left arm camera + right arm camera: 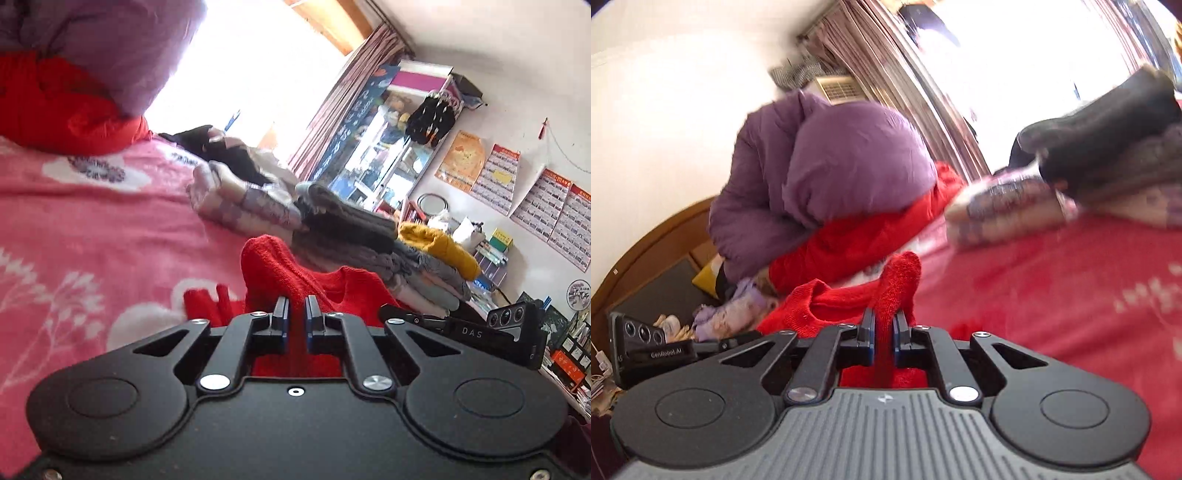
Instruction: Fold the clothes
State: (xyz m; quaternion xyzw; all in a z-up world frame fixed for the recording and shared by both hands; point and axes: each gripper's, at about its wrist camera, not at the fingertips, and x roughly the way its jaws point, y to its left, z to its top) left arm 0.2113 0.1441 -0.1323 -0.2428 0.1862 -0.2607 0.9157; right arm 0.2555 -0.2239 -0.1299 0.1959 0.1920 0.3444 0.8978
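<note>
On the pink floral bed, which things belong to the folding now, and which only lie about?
In use: red knitted sweater, left hand-held gripper, right hand-held gripper.
Lying about: purple padded jacket, mustard yellow knitted garment, checked lilac folded cloth.

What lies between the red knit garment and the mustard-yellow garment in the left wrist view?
Folded grey clothes fill that stretch in the left wrist view, between the red knit garment and the mustard-yellow garment.

folded clothes stack [351, 229] lies on bed [92, 229], behind sweater [280, 273].
</note>
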